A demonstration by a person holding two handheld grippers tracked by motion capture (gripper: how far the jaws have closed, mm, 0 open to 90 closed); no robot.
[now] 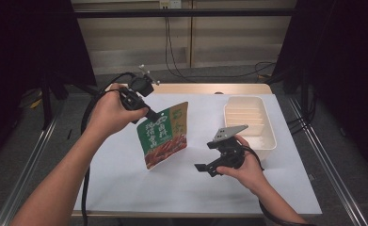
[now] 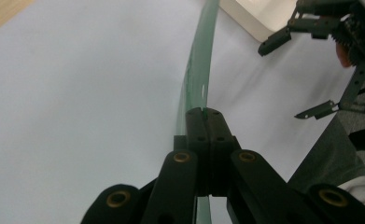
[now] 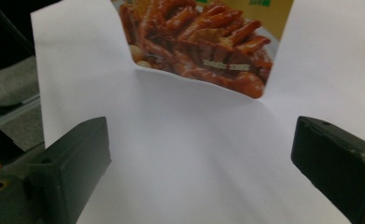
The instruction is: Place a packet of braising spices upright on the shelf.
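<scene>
A green and yellow snack pouch printed with reddish-brown food hangs tilted above the white table sheet. My left gripper is shut on its top edge; in the left gripper view the closed jaws pinch the pouch's thin green edge. To the pouch's right, my right gripper is open and points at it, with nothing between its fingers. In the right gripper view the wide-apart jaws frame the pouch's lower part over the sheet. The left gripper view shows the right gripper farther off.
An empty cream plastic tray stands on the sheet at the right rear, its corner also in the left gripper view. Bare wooden tabletop shows behind the sheet. Metal rails run along both sides of the table, with cables behind it.
</scene>
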